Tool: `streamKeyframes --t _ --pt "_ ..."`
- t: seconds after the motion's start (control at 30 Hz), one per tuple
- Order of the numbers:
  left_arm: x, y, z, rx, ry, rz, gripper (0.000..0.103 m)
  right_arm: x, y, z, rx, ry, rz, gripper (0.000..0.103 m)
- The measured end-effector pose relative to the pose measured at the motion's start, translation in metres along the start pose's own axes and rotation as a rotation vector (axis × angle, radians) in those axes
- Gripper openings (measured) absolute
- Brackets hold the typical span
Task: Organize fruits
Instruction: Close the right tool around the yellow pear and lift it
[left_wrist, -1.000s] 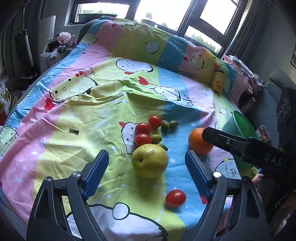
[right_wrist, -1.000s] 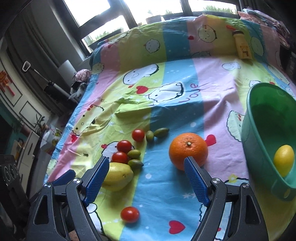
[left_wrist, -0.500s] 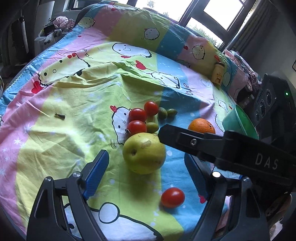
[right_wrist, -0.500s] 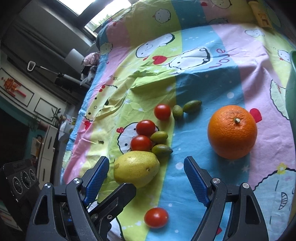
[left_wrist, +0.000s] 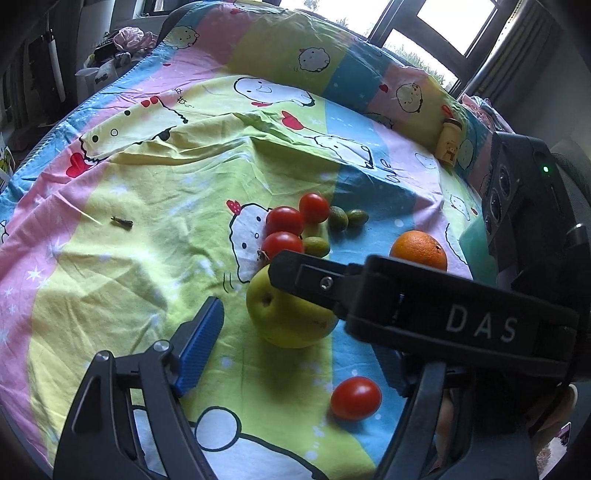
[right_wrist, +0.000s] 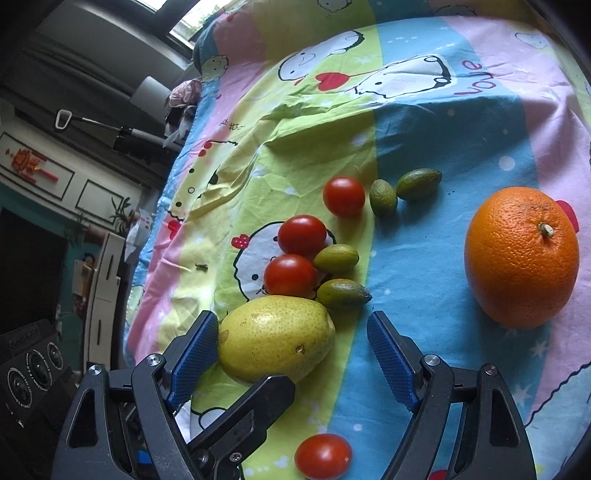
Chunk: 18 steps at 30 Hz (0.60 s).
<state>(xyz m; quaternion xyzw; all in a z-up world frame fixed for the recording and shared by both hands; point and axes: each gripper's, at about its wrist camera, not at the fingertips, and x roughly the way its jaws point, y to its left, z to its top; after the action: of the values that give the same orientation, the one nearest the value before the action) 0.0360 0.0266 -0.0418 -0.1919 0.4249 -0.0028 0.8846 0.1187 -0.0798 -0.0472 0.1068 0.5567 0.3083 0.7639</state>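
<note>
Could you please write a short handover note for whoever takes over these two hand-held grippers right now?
Left hand-held gripper: jaws closing around the pear, pads not yet pressing on it.
Right hand-held gripper: open, pear partly between its fingers, crossing over the left one.
On the bedsheet: pear, orange, three clustered tomatoes, one lone tomato nearer the grippers, four small green fruits.
Done: nothing gripped; every fruit in view still lies loose on the sheet.
Left: decide which gripper takes the pear, back the other off, then sort all the rest.
</note>
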Motion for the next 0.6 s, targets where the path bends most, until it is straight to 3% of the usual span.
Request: streamKeyframes --t 0.27,0.6 --pt "0.0008 0.0023 0.0009 -0.008 0.013 -0.021 0.066 0.0051 0.0044 0.0014 -0.021 0.013 -0.002 0.083" --pt "0.0062 0.0062 0.0013 -0.039 0.049 -0.077 0.059 0.0089 0.0037 0.0024 -0.034 0.018 0.019 0.072"
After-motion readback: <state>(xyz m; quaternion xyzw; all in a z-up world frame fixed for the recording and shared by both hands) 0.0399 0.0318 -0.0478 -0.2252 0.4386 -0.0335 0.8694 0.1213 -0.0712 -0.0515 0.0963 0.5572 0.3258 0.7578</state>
